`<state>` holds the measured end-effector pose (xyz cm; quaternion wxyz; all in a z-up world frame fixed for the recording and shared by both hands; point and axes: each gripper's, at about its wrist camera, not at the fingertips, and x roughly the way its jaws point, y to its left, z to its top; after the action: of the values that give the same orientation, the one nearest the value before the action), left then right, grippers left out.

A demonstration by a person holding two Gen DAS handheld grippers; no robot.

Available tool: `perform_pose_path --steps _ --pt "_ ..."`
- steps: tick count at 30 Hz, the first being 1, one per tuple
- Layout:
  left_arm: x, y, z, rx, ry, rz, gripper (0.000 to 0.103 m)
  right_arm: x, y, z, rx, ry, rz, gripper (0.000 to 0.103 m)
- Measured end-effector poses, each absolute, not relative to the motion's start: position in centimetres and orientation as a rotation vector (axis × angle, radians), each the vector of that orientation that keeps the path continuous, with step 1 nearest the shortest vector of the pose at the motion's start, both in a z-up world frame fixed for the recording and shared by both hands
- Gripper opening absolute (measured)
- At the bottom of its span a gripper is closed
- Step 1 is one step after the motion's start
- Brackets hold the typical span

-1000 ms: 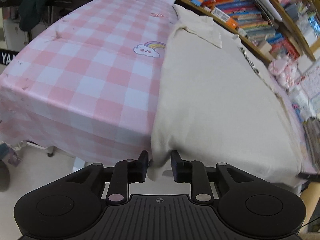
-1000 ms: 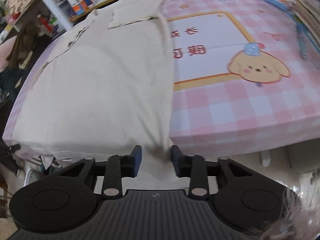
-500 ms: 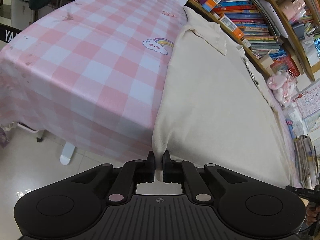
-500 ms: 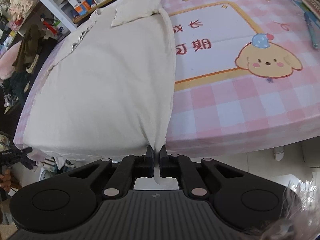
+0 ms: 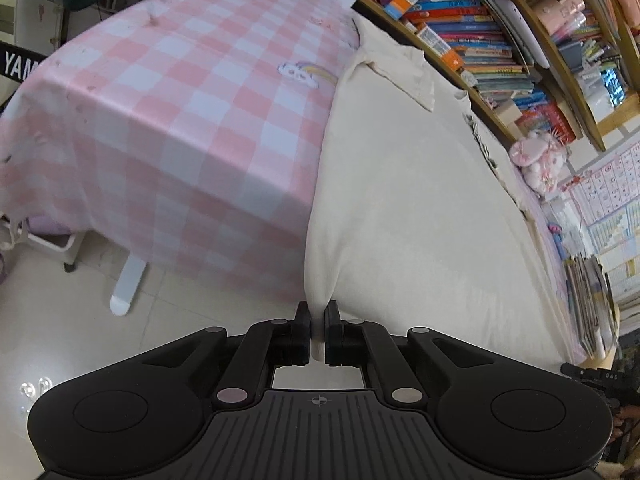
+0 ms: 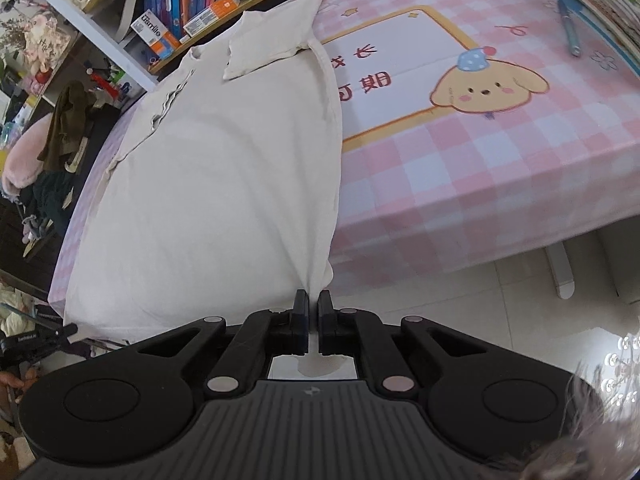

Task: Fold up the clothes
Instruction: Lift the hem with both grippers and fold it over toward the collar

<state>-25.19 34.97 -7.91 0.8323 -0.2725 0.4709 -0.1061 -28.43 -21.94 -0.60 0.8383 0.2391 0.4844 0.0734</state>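
A cream shirt [image 5: 420, 184] lies spread on the pink checked tablecloth [image 5: 192, 120], collar at the far end by the bookshelf. My left gripper [image 5: 317, 312] is shut on the shirt's near left hem corner, which is pulled up off the table edge. In the right wrist view the same shirt [image 6: 224, 184] lies left of a puppy print [image 6: 484, 90]. My right gripper [image 6: 313, 300] is shut on the near right hem corner, also lifted and taut.
A bookshelf [image 5: 480, 40] full of books runs along the table's far side. Pens [image 6: 570, 32] and stacked books lie at the table's right end. White table legs [image 5: 128, 284] stand on the tiled floor below. Dark clothes [image 6: 64, 128] hang at the far left.
Both grippers went from open around the hem corners to shut on them. Both then pulled back and up, lifting the hem off the table edge.
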Motion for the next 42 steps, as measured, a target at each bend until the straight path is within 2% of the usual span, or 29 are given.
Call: perform_pose_path --steps 16,31,36,42 --pt "-31.2 35.0 -9.9 -0.607 1.155 -0.275 0.005 -37.0 -23.7 -1.9 0.599 1.113 0.087 0.004" --pt "-31.8 34.9 -9.9 -0.661 1.106 -0.283 0.004 -36.8 -23.6 -1.1 0.574 1.148 0.112 0.004" --pt "-31.4 35.4 -8.2 -0.806 0.963 -0.313 0.005 -36.2 -23.5 0.5 0.610 1.079 0.166 0.004" --pt "-28.9 36.5 -5.5 -1.037 0.703 -0.340 0.004 -34.4 -25.4 4.2 0.815 0.794 0.235 0.004"
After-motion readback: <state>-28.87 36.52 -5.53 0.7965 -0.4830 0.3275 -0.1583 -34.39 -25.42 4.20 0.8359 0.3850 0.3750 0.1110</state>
